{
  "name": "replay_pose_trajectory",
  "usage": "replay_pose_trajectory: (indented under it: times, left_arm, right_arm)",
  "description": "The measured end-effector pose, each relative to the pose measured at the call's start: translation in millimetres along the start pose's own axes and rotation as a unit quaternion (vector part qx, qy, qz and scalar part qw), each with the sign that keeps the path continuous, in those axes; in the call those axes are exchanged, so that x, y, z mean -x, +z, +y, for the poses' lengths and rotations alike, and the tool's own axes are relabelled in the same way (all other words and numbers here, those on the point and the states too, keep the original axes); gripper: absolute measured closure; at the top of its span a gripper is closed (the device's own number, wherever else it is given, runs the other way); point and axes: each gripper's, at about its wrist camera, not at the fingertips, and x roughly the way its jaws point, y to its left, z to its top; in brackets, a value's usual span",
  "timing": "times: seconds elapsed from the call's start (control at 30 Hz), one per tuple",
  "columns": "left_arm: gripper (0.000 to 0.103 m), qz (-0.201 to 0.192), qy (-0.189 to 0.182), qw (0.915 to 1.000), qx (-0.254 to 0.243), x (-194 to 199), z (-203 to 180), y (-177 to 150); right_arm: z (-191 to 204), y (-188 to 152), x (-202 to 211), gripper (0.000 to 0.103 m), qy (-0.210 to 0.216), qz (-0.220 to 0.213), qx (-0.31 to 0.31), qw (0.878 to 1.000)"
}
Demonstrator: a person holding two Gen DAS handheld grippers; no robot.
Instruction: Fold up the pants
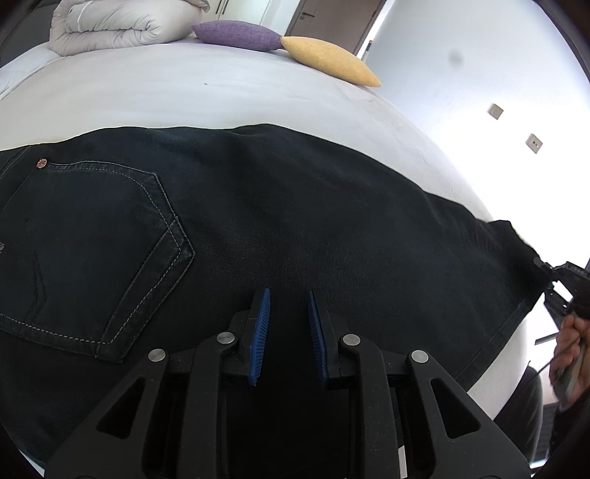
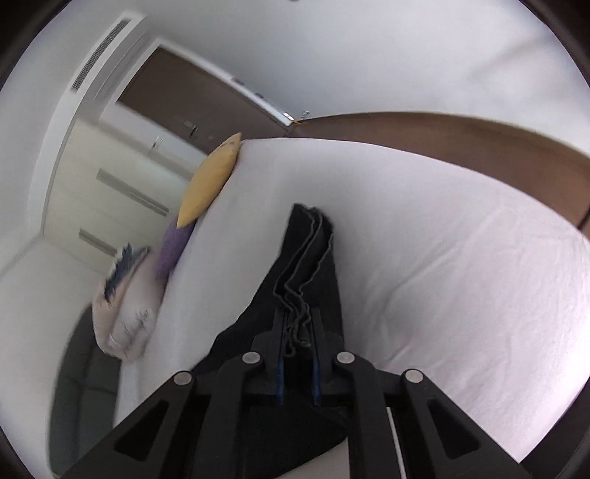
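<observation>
Dark denim pants [image 1: 258, 206] lie flat across the white bed [image 1: 206, 92], folded lengthwise, back pocket [image 1: 96, 254] at the left. My left gripper [image 1: 289, 298] is open just above the pants' near middle, with its blue pads [image 1: 262, 324] apart. My right gripper [image 2: 297, 324] is shut on the bunched leg hems of the pants [image 2: 309, 265], lifting that end off the bed. The right gripper also shows in the left wrist view [image 1: 553, 276] at the far right edge, holding the hem end.
A purple cushion [image 1: 236, 35] and a yellow cushion [image 1: 332, 60] lie at the bed's far side, with a rolled white duvet [image 1: 110, 25] beside them. A patterned pillow [image 2: 121, 317] lies on the floor off the bed's left edge. Wall and door stand beyond.
</observation>
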Motion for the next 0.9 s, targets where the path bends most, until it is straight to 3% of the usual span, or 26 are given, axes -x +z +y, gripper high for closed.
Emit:
replay_pose_trajectory:
  times: [0.07, 0.1, 0.2, 0.23, 0.27, 0.3, 0.33, 0.37, 0.4, 0.43, 0.63, 0.77, 0.9]
  left_arm:
    - [0.083, 0.0, -0.005, 0.9999, 0.014, 5, 0, 2]
    - [0.083, 0.0, -0.012, 0.9997, 0.02, 7, 0, 3]
    - [0.083, 0.002, -0.042, 0.9983, 0.041, 13, -5, 6]
    - [0.082, 0.004, -0.06, 0.9969, 0.05, 14, -8, 7]
    - [0.082, 0.009, -0.075, 0.9955, 0.057, 13, -11, 8]
    - [0.078, 0.017, -0.089, 0.9937, 0.066, 10, -14, 10]
    - [0.068, 0.025, -0.104, 0.9916, 0.073, 8, -18, 11]
    - [0.057, 0.029, -0.12, 0.9892, 0.079, 6, -22, 11]
    - [0.034, 0.029, -0.133, 0.9869, 0.086, 5, -25, 12]
    - [0.025, 0.028, -0.15, 0.9834, 0.098, 4, -28, 13]
    - [0.023, 0.08, -0.232, 0.9567, 0.157, -27, -54, 32]
    - [0.023, 0.1, -0.248, 0.9537, 0.138, -40, -81, 49]
    - [0.023, 0.125, -0.233, 0.9575, 0.115, -53, -95, 59]
  right_arm:
    - [47, -20, -2, 0.092, -0.014, 0.009, 0.105, 0.994]
    - [74, -37, -3, 0.092, -0.024, 0.009, 0.17, 0.985]
    - [142, -108, -11, 0.092, -0.073, -0.008, 0.381, 0.922]
    - [154, -131, -17, 0.092, -0.088, -0.013, 0.436, 0.895]
    - [163, -161, -30, 0.092, -0.108, -0.008, 0.498, 0.86]
    - [165, -178, -41, 0.092, -0.119, 0.004, 0.525, 0.843]
    - [161, -190, -52, 0.092, -0.127, 0.019, 0.536, 0.835]
    - [156, -195, -58, 0.092, -0.132, 0.026, 0.534, 0.835]
    - [153, -197, -61, 0.092, -0.135, 0.029, 0.529, 0.837]
    - [150, -197, -62, 0.092, -0.135, 0.028, 0.528, 0.838]
    - [163, -209, -53, 0.092, -0.135, -0.006, 0.558, 0.819]
    - [174, -223, -42, 0.092, -0.132, -0.027, 0.59, 0.796]
    - [186, -238, -34, 0.092, -0.119, -0.031, 0.606, 0.786]
